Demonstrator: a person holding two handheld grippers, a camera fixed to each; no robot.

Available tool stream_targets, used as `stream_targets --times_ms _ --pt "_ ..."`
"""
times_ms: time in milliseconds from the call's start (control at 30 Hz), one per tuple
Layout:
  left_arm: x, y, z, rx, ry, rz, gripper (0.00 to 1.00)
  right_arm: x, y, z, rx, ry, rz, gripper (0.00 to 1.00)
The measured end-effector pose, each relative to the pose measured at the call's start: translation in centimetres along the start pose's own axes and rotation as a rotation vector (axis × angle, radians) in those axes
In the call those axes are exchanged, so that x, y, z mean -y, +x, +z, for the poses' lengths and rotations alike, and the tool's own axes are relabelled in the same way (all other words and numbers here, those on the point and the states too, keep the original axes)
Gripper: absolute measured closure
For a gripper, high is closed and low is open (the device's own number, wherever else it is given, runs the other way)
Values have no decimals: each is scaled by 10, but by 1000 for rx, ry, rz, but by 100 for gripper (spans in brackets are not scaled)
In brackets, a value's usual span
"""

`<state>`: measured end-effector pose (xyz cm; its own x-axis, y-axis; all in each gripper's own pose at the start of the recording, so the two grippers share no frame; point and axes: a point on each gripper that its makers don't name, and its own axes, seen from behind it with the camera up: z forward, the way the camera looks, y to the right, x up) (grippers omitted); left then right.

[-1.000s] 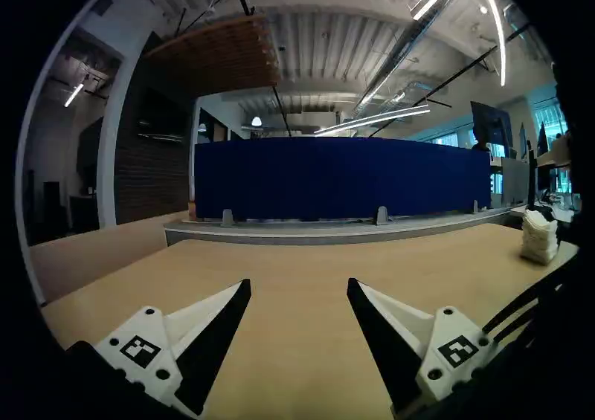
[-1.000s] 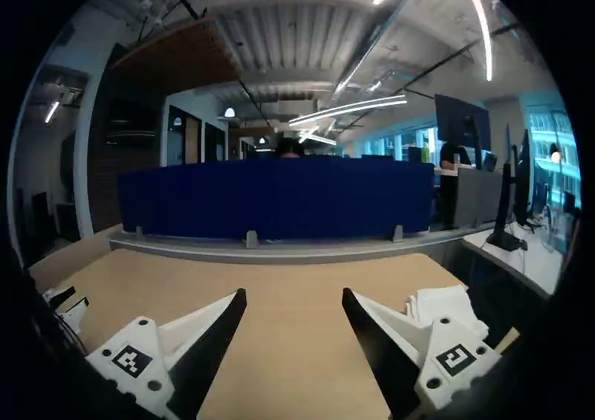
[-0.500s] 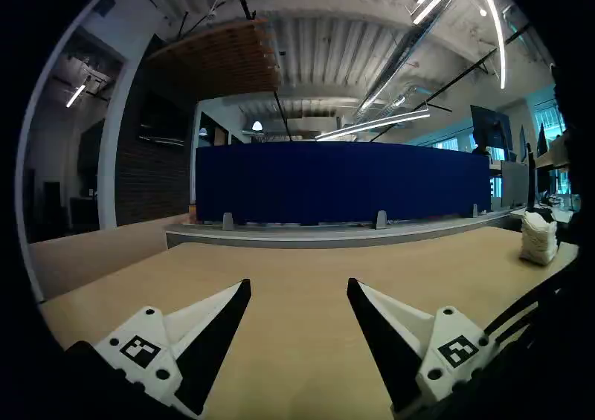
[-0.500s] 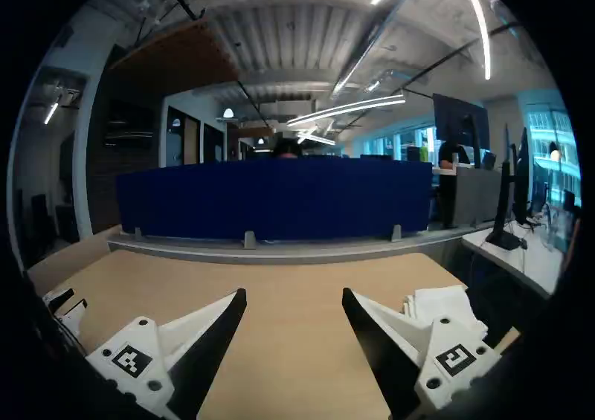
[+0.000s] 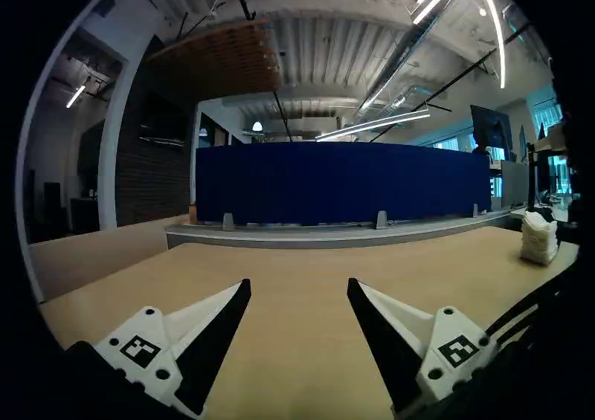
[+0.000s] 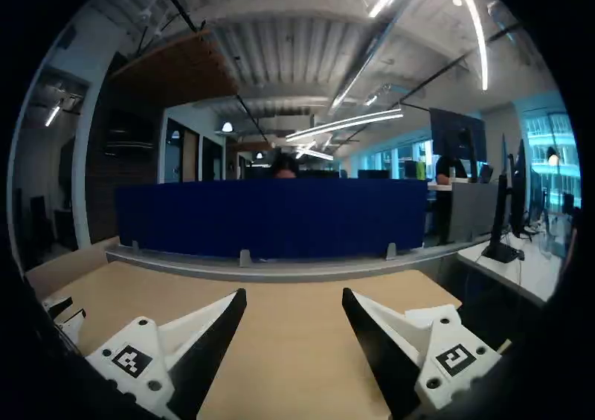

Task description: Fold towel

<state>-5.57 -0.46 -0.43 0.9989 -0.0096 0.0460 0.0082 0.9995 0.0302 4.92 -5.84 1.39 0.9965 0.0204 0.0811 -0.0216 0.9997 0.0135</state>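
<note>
Left tongs: the left tongs [image 5: 297, 282] are spread wide with nothing between their fingers, and they sit low over the counter.
Right tongs: the right tongs [image 6: 293, 292] are spread just as wide and grip nothing, with the wood showing through the gap.
Fingers: each is a white plastic wedge with a matte black inner face that tapers to a point, and each carries a square black-and-white marker [image 5: 140, 349].
Towel: a small stack of white folded cloth towels [image 5: 539, 238] stands at the far right corner of the counter in the left gripper view. It is well apart from the left tongs, and its layered edges look soft and uneven.
Counter: the pale wood-grain counter [image 5: 297, 260] is flat, smooth and matte.
Far edge: a grey rail [image 5: 312, 232] runs along the whole back. Small grey feet on it hold up a dark blue fabric partition [image 5: 335, 178].
Right edge: the counter ends just beyond the towel stack. In the right gripper view a gap follows, then a white desk with a dark monitor on a black stand [image 6: 513, 204].
Left edge: the counter ends near a lower wooden surface [image 5: 97, 253].
Open room: a broad stretch of wood runs from both tongs up to the rail.
</note>
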Motion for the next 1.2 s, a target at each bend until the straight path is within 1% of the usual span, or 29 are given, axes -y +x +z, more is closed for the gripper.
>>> stream_targets --times_ms 200,300,400,500,600,733,867,1000,1200 --pt "0 -1 -1 0 0 -1 4 -13 18 -2 -45 2 -9 0" --pt "0 -1 0 0 0 0 4 -21 17 -3 -60 2 -27 0" --pt "0 -1 0 0 0 -1 4 -29 8 -4 -59 -1 -34 0" --pt "1 -1 0 0 0 -1 4 -34 -2 -6 -58 8 -29 0" --pt "1 -1 0 0 0 0 4 -40 -11 -7 -74 18 -15 0" --pt "1 -1 0 0 0 -1 4 -48 -29 -8 -76 24 4 0" --pt "1 -1 0 0 0 -1 4 -53 -53 -7 -76 31 18 0" --pt "1 0 0 0 0 0 4 -54 -79 -4 -74 35 24 0" --pt "1 -1 0 0 0 -1 4 -54 -117 2 -66 23 26 0"
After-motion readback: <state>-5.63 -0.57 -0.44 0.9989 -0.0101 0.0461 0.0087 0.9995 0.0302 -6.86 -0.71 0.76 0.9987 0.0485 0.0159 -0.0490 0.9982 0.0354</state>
